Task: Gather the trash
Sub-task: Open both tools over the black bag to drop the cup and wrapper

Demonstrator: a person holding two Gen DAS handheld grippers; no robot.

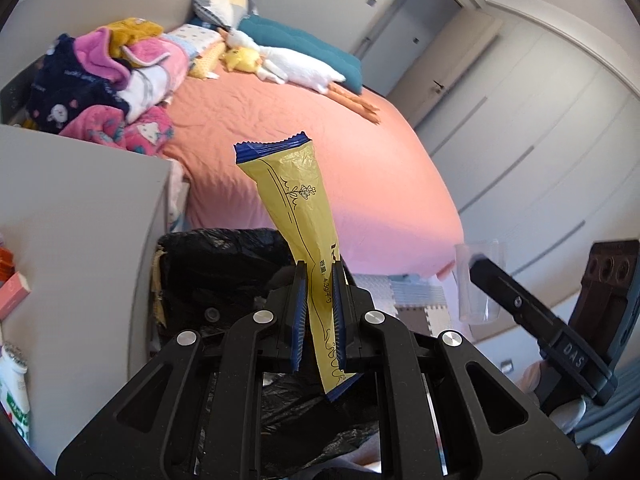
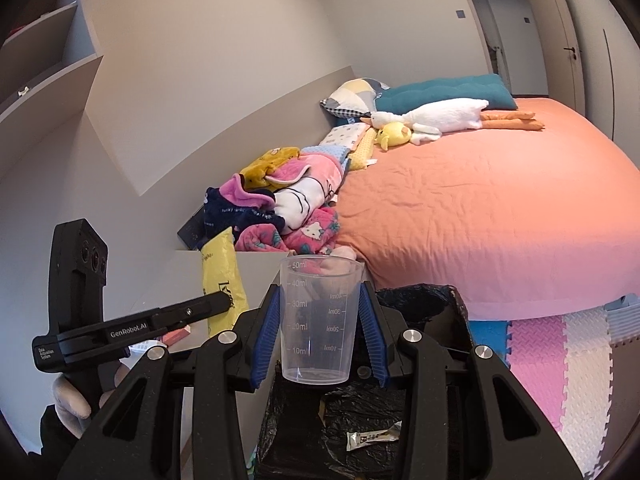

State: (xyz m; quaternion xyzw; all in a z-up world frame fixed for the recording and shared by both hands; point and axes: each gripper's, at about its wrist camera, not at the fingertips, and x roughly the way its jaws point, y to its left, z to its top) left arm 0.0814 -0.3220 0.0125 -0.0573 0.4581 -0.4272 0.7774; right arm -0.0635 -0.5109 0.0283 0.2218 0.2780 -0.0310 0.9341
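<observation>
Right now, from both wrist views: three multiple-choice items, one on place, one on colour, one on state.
1. Where is the bin?
A. on the bed
B. on the floor beside the bed
C. on the shelf

2. Main colour of the wrapper in the left tongs?
A. yellow
B. red
C. green

3. The cup in the right tongs is:
A. full of water
B. crushed flat
C. empty, upright

Key:
1 B: the bin stands below the bed.
2 A: the wrapper in the left tongs is yellow, blue-edged.
3 C: the cup in the right tongs shows through clear.
</observation>
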